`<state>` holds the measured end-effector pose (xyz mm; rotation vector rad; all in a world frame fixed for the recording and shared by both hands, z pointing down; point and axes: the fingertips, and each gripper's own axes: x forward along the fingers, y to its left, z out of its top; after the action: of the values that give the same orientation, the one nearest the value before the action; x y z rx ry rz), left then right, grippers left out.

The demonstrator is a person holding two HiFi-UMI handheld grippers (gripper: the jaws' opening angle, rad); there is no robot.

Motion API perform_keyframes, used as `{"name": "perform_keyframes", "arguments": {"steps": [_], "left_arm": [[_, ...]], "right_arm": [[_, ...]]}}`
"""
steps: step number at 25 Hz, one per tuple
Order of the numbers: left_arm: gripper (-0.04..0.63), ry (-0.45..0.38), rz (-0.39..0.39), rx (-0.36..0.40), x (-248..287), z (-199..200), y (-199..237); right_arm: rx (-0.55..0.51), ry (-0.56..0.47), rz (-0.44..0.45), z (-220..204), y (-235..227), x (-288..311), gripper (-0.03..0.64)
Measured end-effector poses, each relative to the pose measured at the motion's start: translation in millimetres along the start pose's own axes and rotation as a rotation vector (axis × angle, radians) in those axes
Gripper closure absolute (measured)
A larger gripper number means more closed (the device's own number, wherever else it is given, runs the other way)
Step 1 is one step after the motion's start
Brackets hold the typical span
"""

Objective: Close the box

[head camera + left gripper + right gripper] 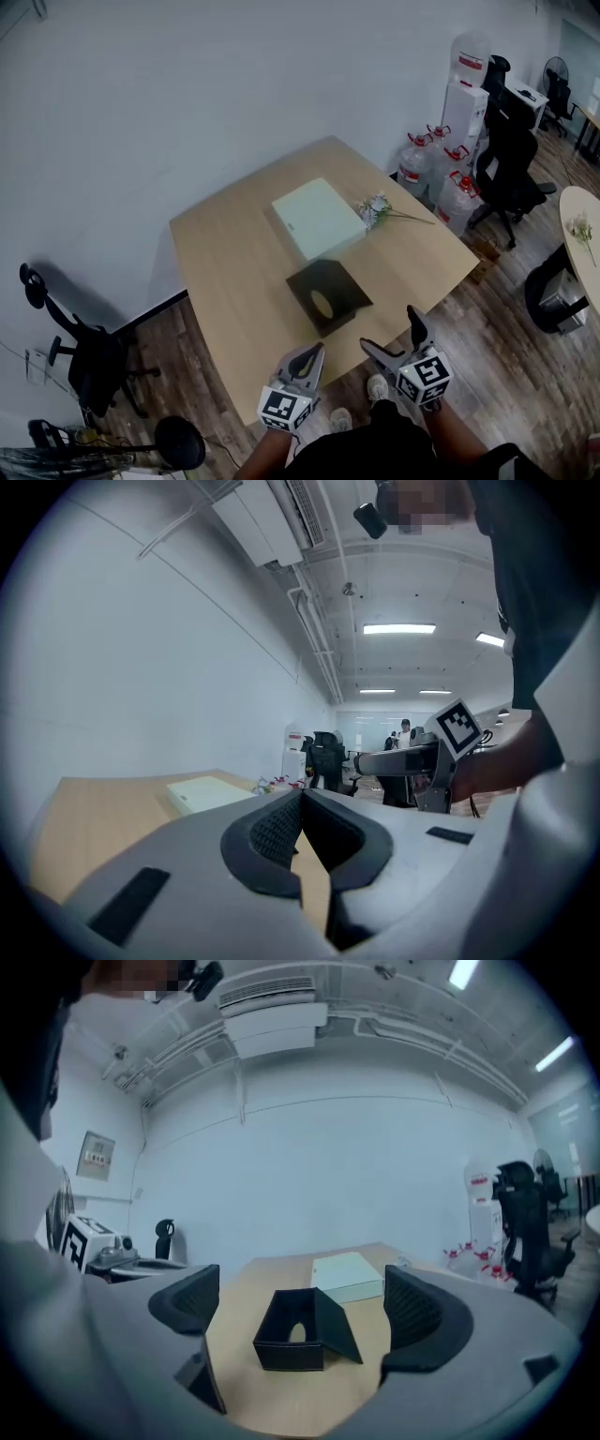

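A black box (326, 295) lies open on the wooden table (225, 272), near its front edge. In the right gripper view the black box (292, 1333) shows an empty inside, an oval cut-out in one wall, and its lid flap folded out to the right. My right gripper (389, 330) hovers just off the table's front edge, short of the box. Its jaws (305, 1307) are open wide, with nothing touching them. My left gripper (307, 361) hangs beside it to the left, also short of the table. Its pads (300, 822) are pressed together on nothing.
A pale closed box (319, 217) lies behind the black one, with a small bunch of flowers (377, 208) to its right. Water jugs (441, 169) and an office chair (511, 169) stand at the far right. Another chair (89, 361) stands to the left.
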<state>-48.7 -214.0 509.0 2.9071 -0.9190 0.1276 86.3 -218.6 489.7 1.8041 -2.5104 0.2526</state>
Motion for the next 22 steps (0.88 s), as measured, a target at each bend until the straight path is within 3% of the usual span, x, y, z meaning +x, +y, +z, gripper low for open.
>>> {"name": "perform_keyframes", "arguments": {"steps": [3,8,12,19,22], "left_arm": [[0.580,0.008,0.039,0.002,10,0,9],[0.580,0.023,0.101,-0.004,27,-1,20],[0.580,0.033,0.138,-0.006,38,-5,24],[0.580,0.062,0.195,-0.026,41,-15,28],[0.580,0.080,0.217,-0.027,36,-19,30]], "right_arm": [[0.185,0.013,0.045,-8,-18,17,0.078],[0.627,0.055,0.112,-31,-48,43,0.080],[0.899,0.098,0.143,-54,-59,59,0.101],[1.446,0.131,0.102,-109,-81,77,0.172],[1.617,0.145,0.065,-140,-86,85,0.176]]}}
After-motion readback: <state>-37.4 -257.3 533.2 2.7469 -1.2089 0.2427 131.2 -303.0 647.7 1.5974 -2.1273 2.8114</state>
